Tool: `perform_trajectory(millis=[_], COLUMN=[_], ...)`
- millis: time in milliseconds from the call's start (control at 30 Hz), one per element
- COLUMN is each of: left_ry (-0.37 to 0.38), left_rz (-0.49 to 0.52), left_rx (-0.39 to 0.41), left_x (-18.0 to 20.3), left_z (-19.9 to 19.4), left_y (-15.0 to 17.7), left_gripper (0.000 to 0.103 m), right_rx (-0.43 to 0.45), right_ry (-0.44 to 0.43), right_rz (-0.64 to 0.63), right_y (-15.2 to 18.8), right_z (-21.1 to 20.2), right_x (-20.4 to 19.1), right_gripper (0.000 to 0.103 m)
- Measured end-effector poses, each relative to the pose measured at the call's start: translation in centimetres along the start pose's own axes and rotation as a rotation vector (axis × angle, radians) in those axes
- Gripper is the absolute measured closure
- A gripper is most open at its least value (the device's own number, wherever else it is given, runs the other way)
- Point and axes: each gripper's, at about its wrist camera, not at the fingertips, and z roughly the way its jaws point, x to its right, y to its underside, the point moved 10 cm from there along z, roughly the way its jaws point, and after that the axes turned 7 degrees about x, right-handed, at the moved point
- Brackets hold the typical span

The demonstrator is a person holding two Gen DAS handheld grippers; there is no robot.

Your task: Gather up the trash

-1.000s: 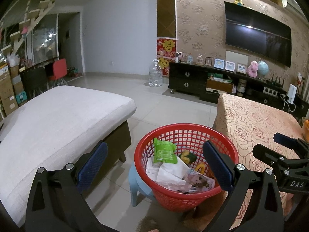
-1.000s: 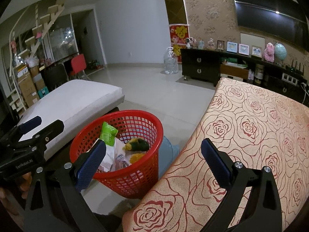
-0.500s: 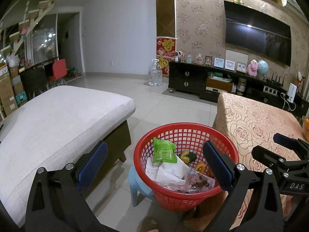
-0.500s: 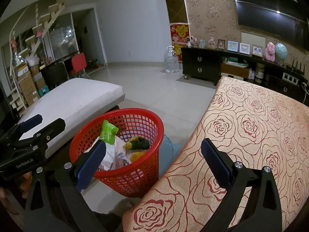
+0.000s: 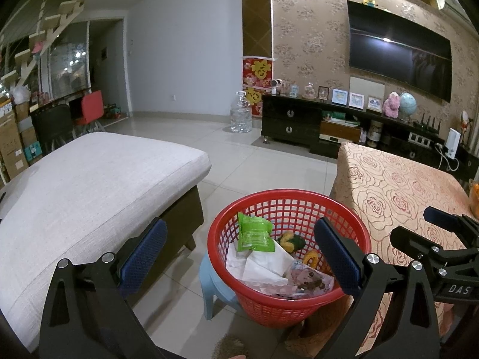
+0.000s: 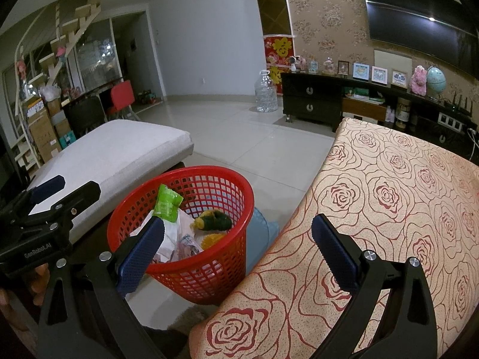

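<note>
Barely anything has shifted since a second ago: the red basket sits a touch lower and nearer in the right wrist view, and both tools hold the same wide-open pose. Left gripper hangs above the gap between the white cushioned bench and the basket, jaws spread apart, nothing between the blue pads. Right gripper is released too, one pad over the basket's near rim, the other over the rose-patterned tablecloth, and it grips nothing.

Now the trash itself, all of it lying inside the basket: a green wrapper stands tilted against the far-left wall, crumpled white paper lies below it, a green-and-yellow scrap rests toward the middle, a small yellow ring-shaped piece sits just beside it, and a printed packet with a cartoon face lies at the near side. In the right wrist view the same wrapper pokes up above the rim.

That basket rests on a pale blue stool, tucked between the bench and the cloth-covered table. From the left camera the right tool's body shows at the right edge over the cloth; from the right camera the left tool shows at the left edge, in front of the bench
</note>
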Motion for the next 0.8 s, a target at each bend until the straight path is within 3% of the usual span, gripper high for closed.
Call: perform_trajectory(millis=[800], left_ry=[-0.031], left_rz=[0.017], left_rx=[-0.018], left_x=[-0.35], left_z=[0.46], left_y=[0.43], left_gripper=[0.008], right_rx=[-0.002], right_ry=[-0.001], right_rz=[-0.001], right_y=[0.02], right_z=[0.00], right_x=[-0.02], right_gripper=[0.007])
